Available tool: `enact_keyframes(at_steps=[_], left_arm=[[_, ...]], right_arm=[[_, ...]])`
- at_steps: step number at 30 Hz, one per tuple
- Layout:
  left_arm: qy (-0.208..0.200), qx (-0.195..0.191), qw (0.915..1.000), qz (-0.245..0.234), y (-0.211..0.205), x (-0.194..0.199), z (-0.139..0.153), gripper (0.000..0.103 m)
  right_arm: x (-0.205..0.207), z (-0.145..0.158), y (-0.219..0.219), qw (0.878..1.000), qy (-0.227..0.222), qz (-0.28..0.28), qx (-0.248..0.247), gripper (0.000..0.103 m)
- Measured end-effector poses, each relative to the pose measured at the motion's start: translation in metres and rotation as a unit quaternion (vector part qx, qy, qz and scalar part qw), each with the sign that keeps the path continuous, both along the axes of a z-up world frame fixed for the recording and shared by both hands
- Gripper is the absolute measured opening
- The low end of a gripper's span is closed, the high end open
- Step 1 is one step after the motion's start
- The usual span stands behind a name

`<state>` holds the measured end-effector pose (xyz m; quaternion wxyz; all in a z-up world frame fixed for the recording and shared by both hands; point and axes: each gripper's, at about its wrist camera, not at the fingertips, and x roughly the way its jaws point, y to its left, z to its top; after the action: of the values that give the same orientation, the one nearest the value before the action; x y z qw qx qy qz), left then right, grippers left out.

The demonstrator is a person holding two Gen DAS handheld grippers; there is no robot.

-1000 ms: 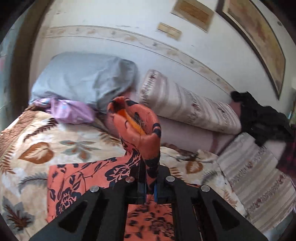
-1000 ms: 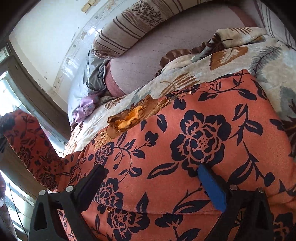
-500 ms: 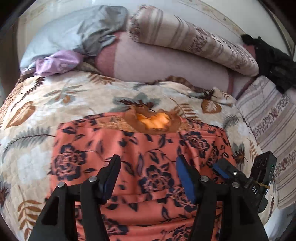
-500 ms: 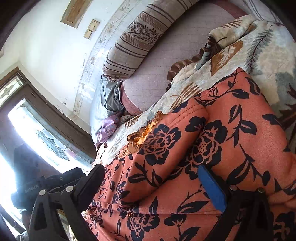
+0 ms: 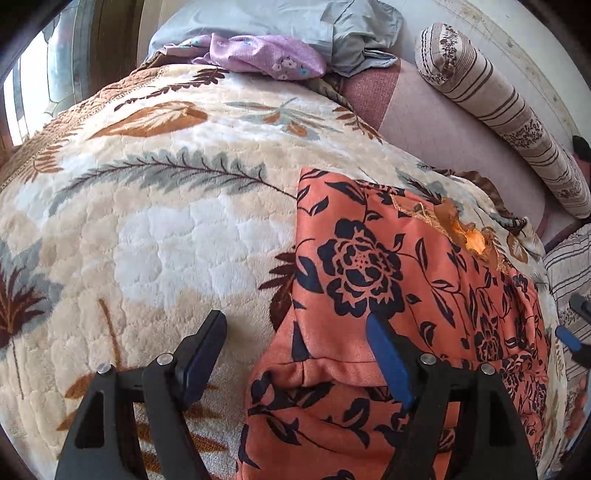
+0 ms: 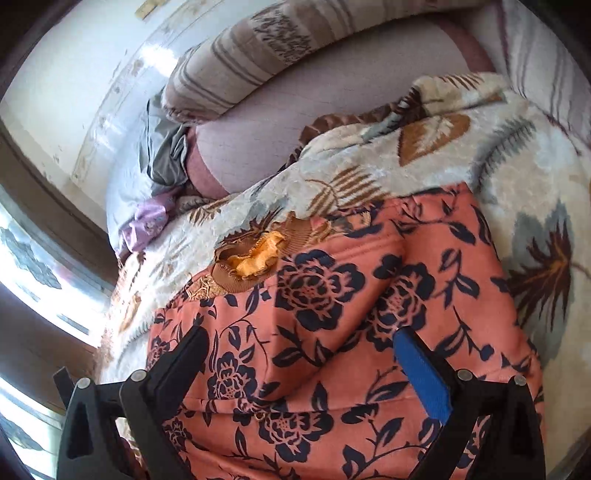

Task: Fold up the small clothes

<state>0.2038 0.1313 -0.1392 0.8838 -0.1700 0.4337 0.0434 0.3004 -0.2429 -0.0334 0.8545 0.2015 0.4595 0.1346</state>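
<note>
Left wrist view: the left gripper [image 5: 295,343] hangs over the left edge of an orange floral garment [image 5: 406,280], which lies on a leaf-patterned blanket [image 5: 166,206] covering the bed. The jaws stand wide and have just been opening; the garment's folded edge lies under the gap between them, but neither pad presses on it. Only this view shows the wide bare stretch of blanket from 9 to 12 o'clock, the full lilac flowered cloth [image 5: 266,55] resting against a grey pillow [image 5: 325,26] at 12 o'clock, and the tip of the right gripper [image 5: 576,332] at 3 o'clock.

Right wrist view: the right gripper [image 6: 299,354] hangs above the middle of the same garment [image 6: 369,332], jaws wide, nothing clamped. Only this view shows a sleeve folded diagonally across the garment's front, the brown ribbed collar [image 6: 255,254] with its yellow lining fully exposed at 11 o'clock, and a bright window [image 6: 33,280] at 9 o'clock.

Both views show a striped bolster [image 5: 509,110] lying on a mauve cushion [image 5: 436,136] beyond the blanket. No containers are visible.
</note>
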Motion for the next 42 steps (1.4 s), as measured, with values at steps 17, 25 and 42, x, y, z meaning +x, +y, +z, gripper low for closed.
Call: enact_keyframes(at_steps=[17,25,42], left_arm=[[-0.058,-0.069,0.9959,-0.013,0.019,-0.020,-0.004,0.080],[-0.063,-0.071,0.9954,-0.013,0.019,-0.020,-0.005,0.081],[-0.065,-0.068,0.9955,-0.016,0.017,-0.020,-0.006,0.083]], right_arm=[[-0.062,-0.064,-0.078,0.985,0.086,-0.145,0.029,0.061],[-0.057,-0.075,-0.101,0.976,0.075,-0.144,0.143,0.067],[-0.035,0.055,-0.063,0.988,-0.107,-0.104,0.022,0.006]])
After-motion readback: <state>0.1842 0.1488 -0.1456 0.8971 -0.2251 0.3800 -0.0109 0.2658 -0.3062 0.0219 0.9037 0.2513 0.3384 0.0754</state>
